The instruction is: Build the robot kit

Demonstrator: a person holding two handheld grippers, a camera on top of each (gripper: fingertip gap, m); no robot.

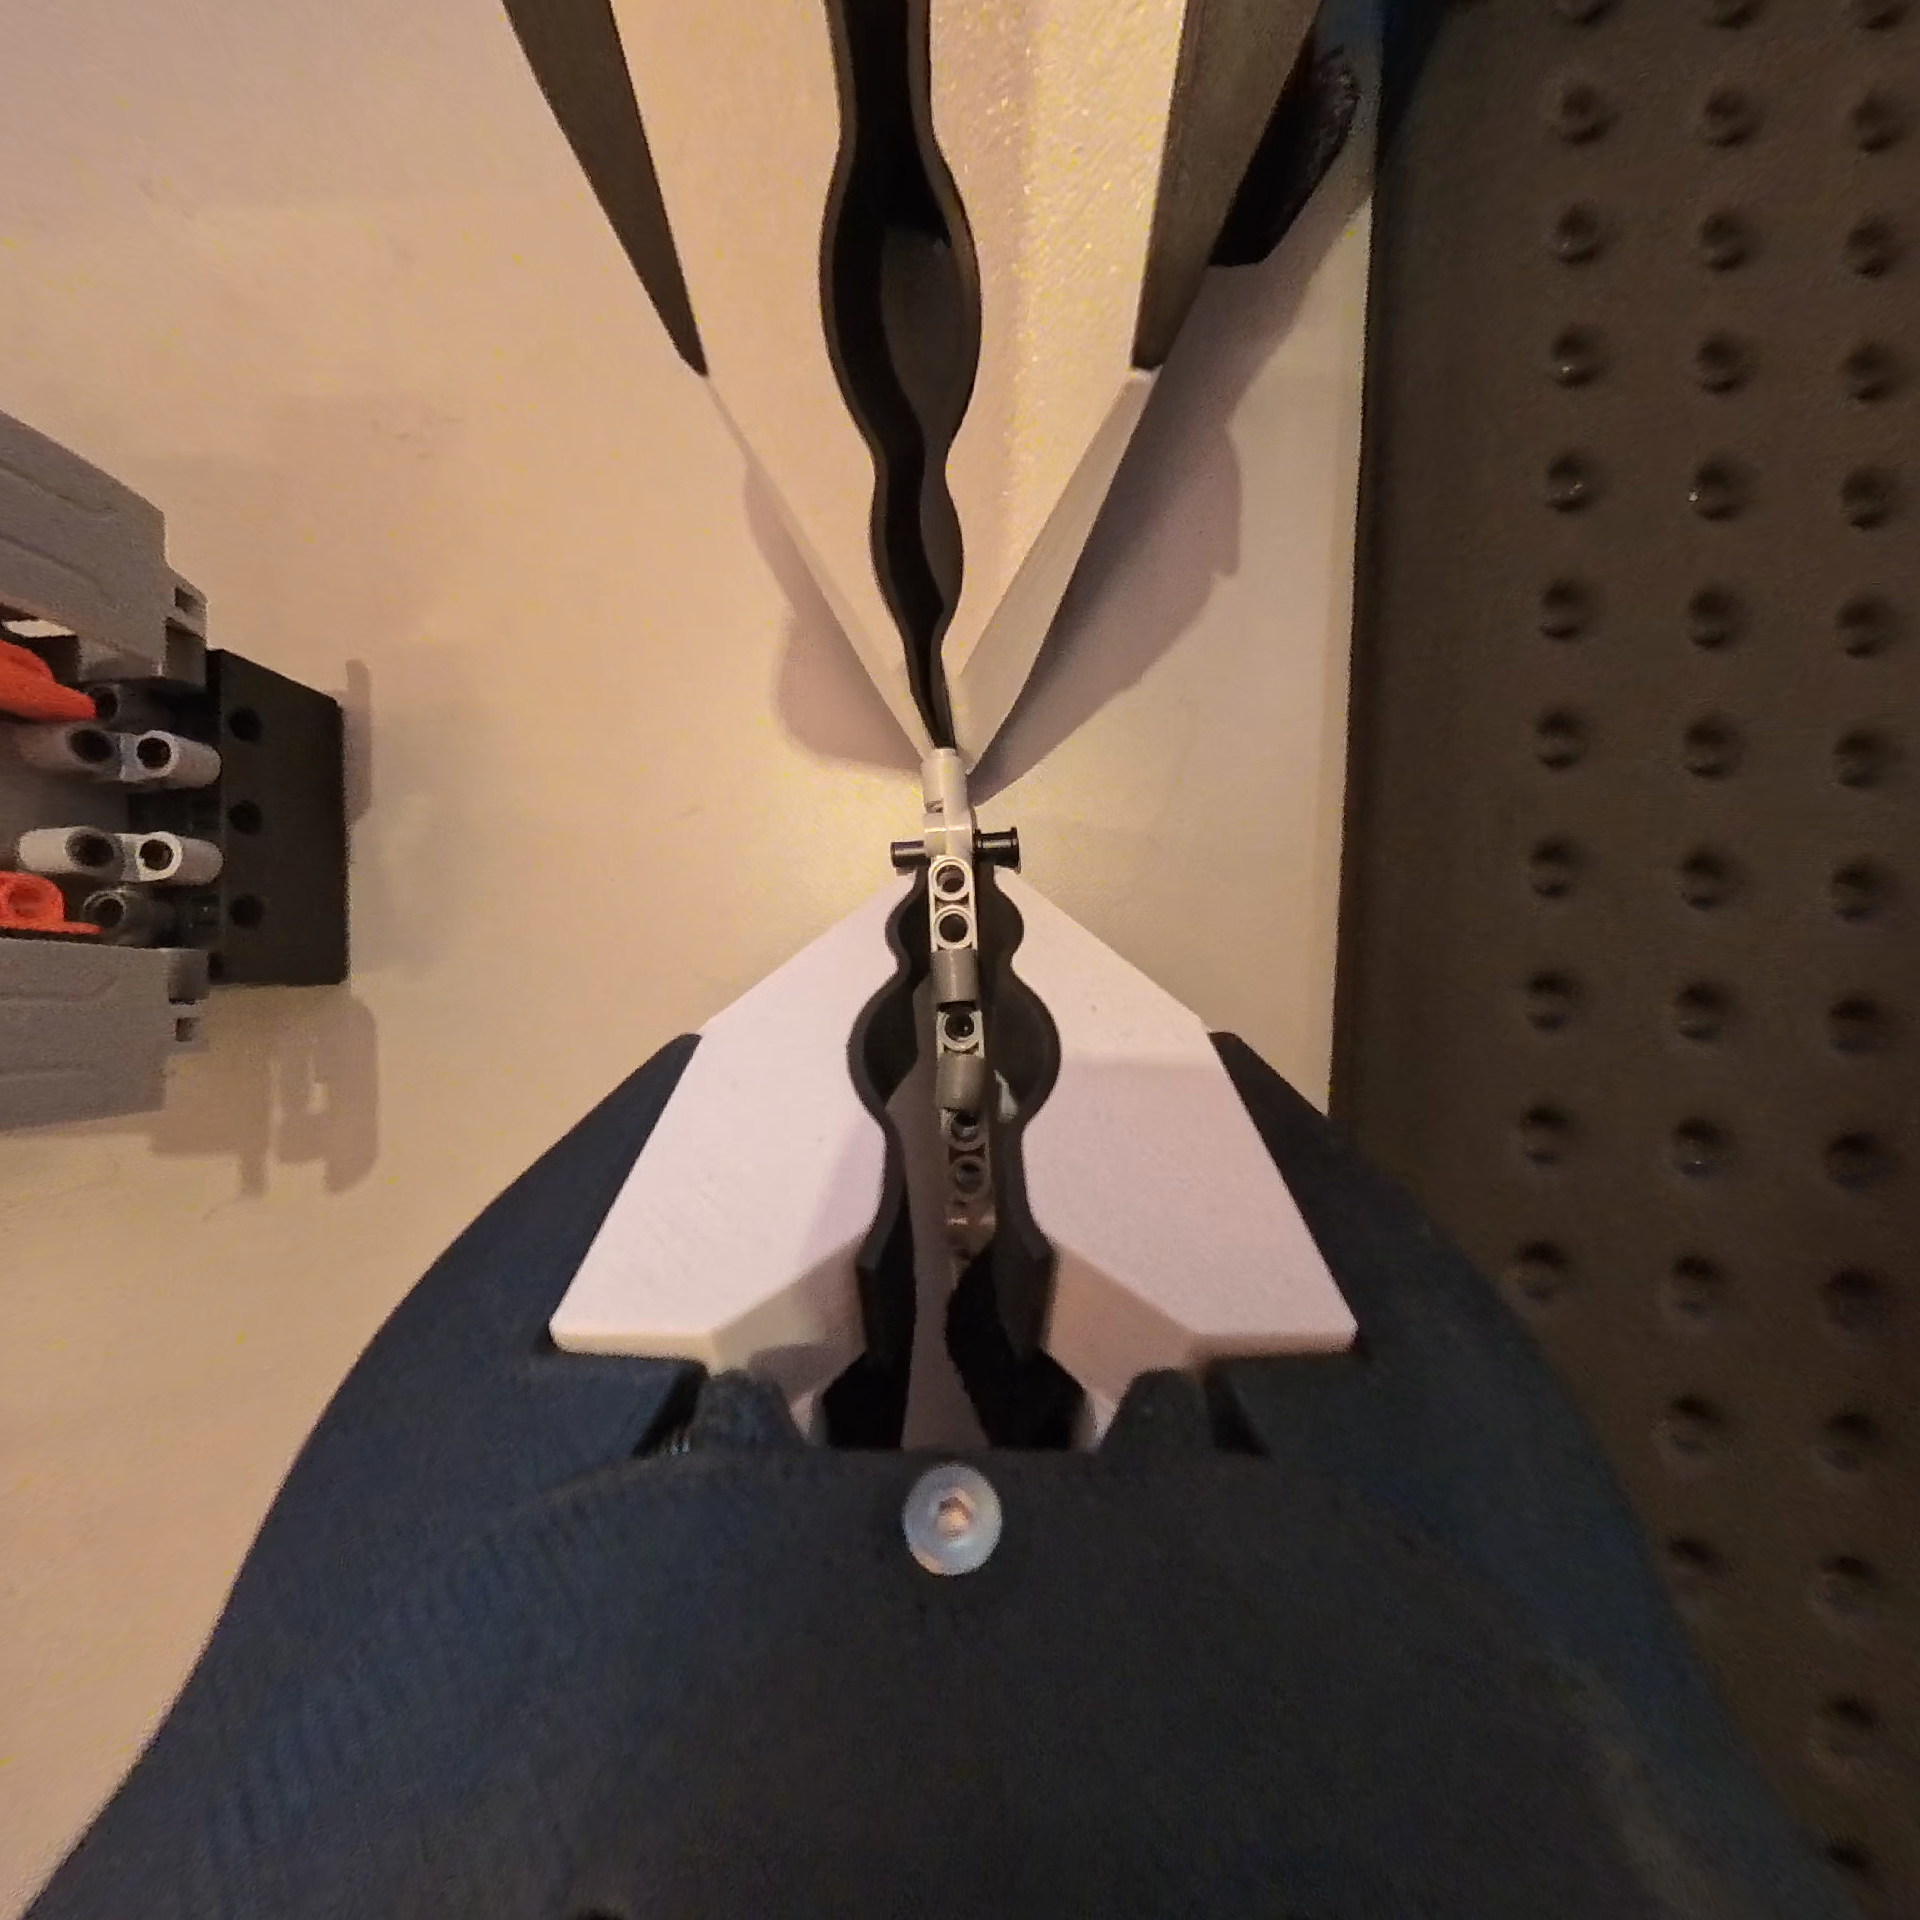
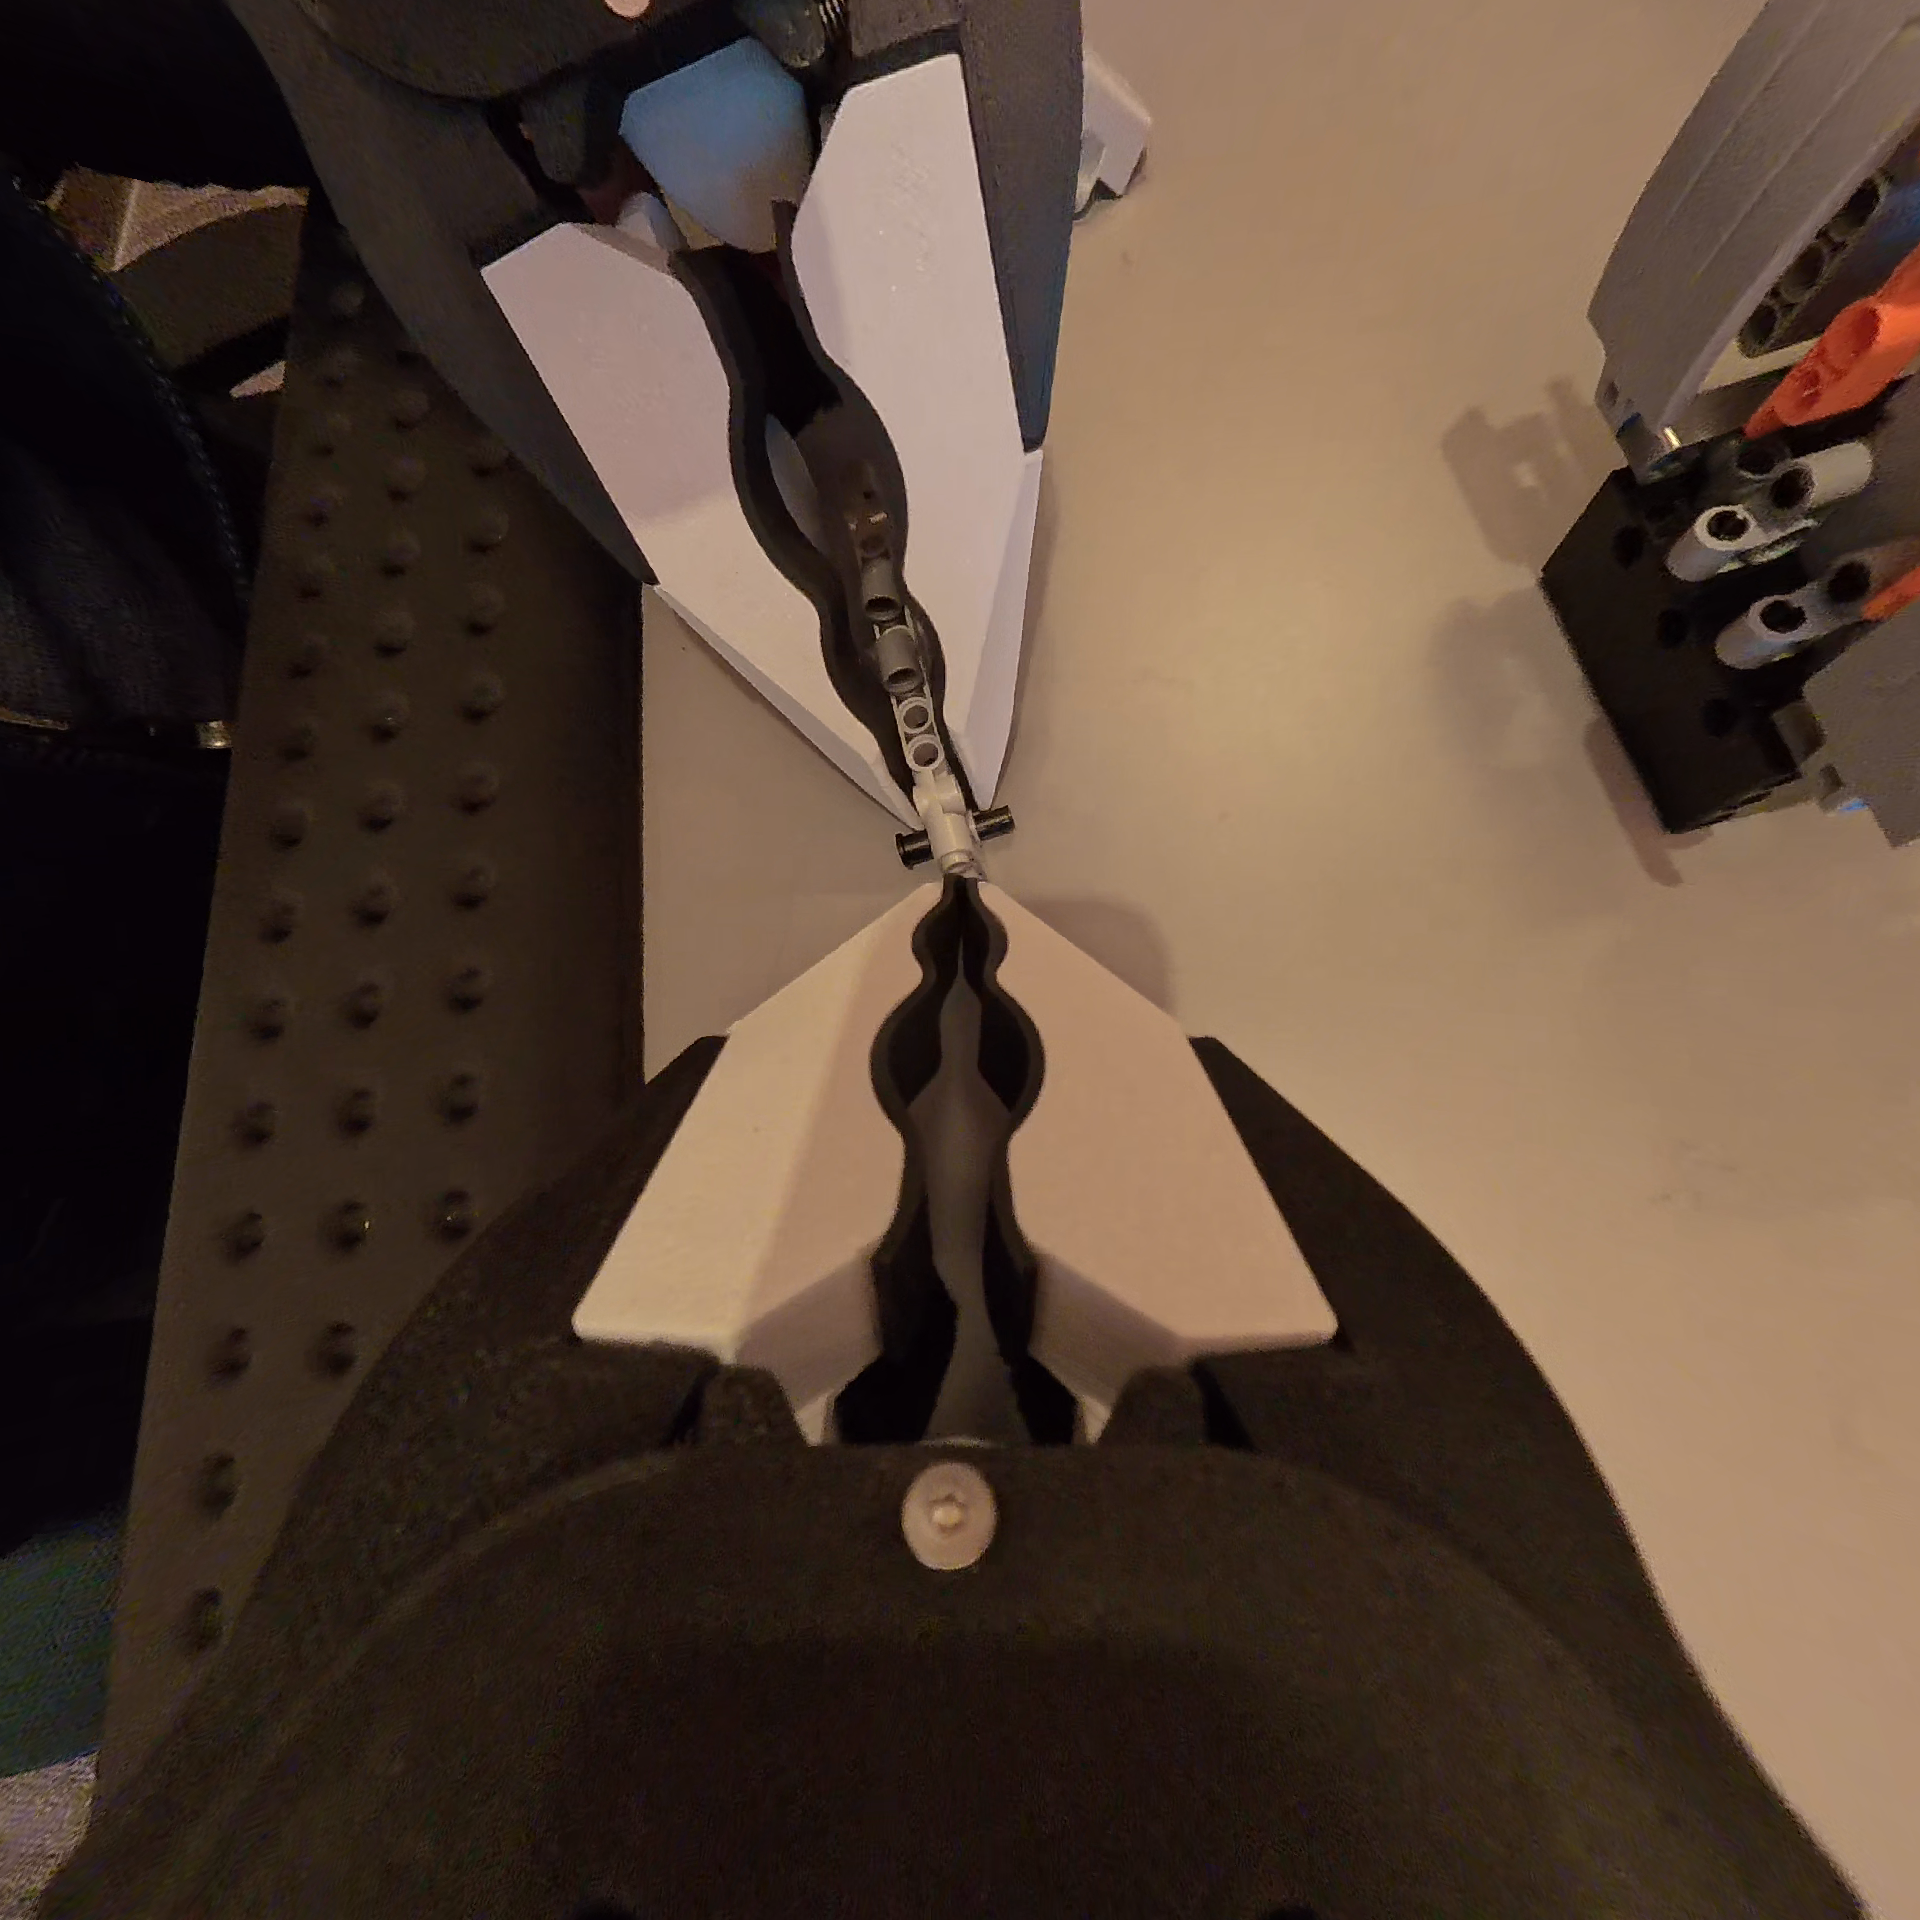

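Note:
My left gripper [image 1: 951, 896] is shut on a thin grey holed-beam assembly [image 1: 954, 935] that runs lengthwise between its white fingers [image 1: 790, 1122]. A light grey connector with a black cross pin [image 1: 954, 842] sits at the beam's front end. My right gripper [image 1: 945, 756] comes in from straight opposite, tip to tip, shut on the connector's far end. In the right wrist view my right gripper [image 2: 961, 885] pinches the connector [image 2: 951, 826]. The left gripper [image 2: 940, 792] holds the beam [image 2: 888, 623] just beyond it. Both hover over a pale tabletop [image 2: 1299, 987].
A built model of grey panels, a black holed block and orange and grey pins [image 1: 156, 810] stands on the table, left in the left wrist view and right in the right wrist view [image 2: 1745, 561]. A dark studded board [image 1: 1662, 831] [image 2: 364, 831] lies alongside the grippers. The tips of both grippers are at nearly the same place.

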